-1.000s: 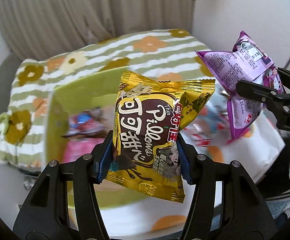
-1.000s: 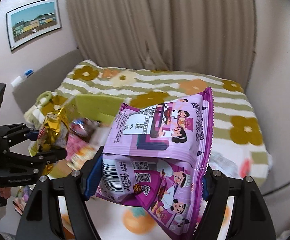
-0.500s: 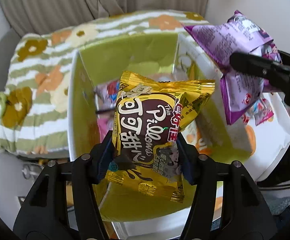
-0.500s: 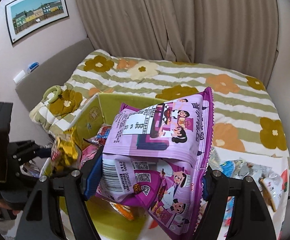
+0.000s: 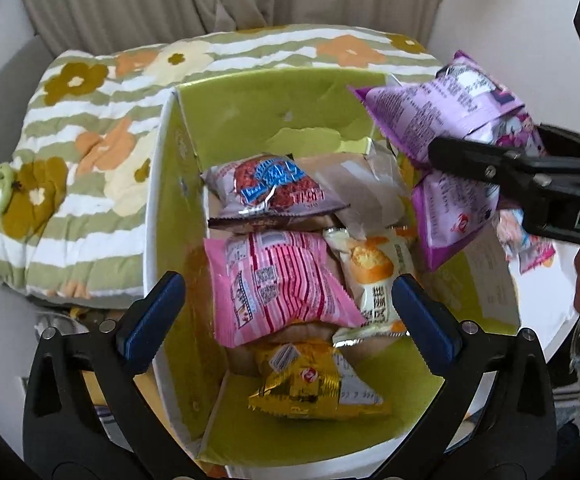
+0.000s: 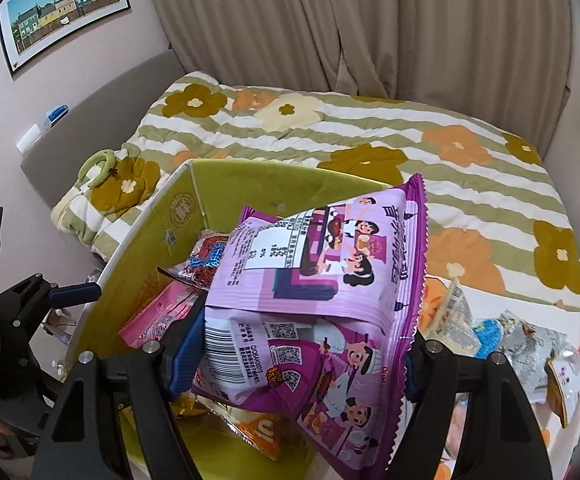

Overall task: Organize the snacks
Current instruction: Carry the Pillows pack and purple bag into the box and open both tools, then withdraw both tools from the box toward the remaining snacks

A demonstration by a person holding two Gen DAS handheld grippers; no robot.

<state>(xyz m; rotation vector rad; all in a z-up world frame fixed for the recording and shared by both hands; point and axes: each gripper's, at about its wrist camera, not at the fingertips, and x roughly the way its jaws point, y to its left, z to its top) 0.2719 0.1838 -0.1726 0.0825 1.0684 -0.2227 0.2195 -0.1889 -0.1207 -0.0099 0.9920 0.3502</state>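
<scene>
A green-lined cardboard box (image 5: 250,120) holds several snack packs: a pink one (image 5: 282,292), a silver and red one (image 5: 270,188), an orange bread pack (image 5: 373,276). The gold chocolate pack (image 5: 313,388) lies at the box's near end. My left gripper (image 5: 286,312) is open and empty above the box. My right gripper (image 6: 290,344) is shut on a purple snack bag (image 6: 321,280) and holds it over the box's right side; the bag also shows in the left wrist view (image 5: 449,120).
The box (image 6: 146,248) stands on a white table beside a bed with a striped flower quilt (image 6: 369,136). Loose snack packs (image 6: 509,336) lie on the table to the right of the box. Curtains hang behind the bed.
My left gripper has opened and the gold pack has dropped into the box's near end. Both grippers have moved over the box; the purple bag is still held.
</scene>
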